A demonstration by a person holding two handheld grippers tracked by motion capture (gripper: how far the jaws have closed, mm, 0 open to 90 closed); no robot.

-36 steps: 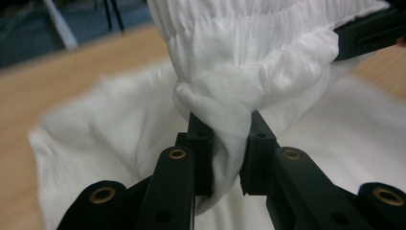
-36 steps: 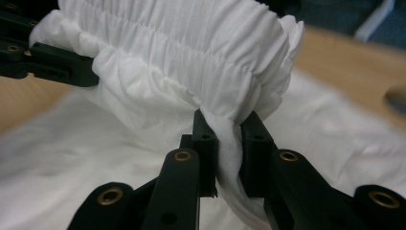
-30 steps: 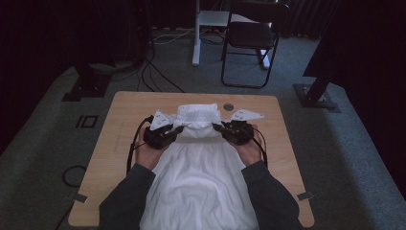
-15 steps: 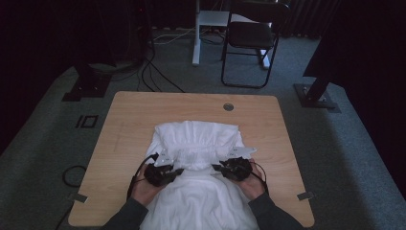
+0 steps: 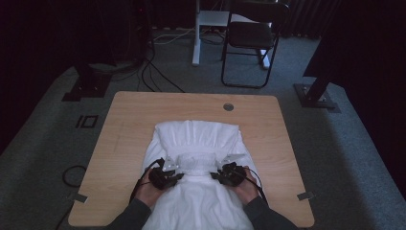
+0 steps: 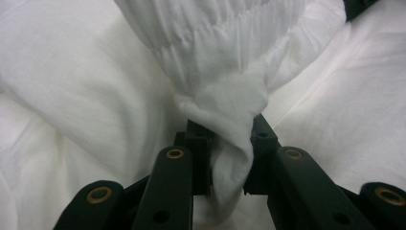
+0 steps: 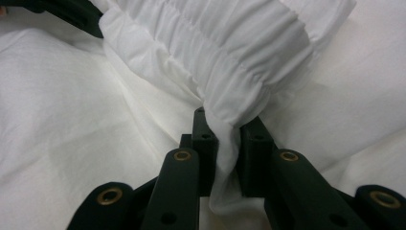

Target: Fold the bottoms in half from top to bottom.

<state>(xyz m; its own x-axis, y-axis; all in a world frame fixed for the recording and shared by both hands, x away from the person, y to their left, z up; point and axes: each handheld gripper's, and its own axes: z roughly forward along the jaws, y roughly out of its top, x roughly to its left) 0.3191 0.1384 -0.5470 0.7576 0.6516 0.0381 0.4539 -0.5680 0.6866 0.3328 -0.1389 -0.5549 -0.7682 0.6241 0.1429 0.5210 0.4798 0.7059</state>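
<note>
Lying across the lower centre of the high view, the white garment (image 5: pixel 196 191) runs off the near edge of the wooden table (image 5: pixel 124 124); the left gripper (image 5: pixel 168 175) sits at lower left of the cloth, its jaws clamped on a bunched wad of the gathered hem (image 6: pixel 225 120); the right gripper (image 5: pixel 225 174) sits at lower right, pinching the same elastic band (image 7: pixel 230 72); between them the fabric is folded back on itself; beyond the table, at top centre, stands a dark chair (image 5: pixel 251 36).
</note>
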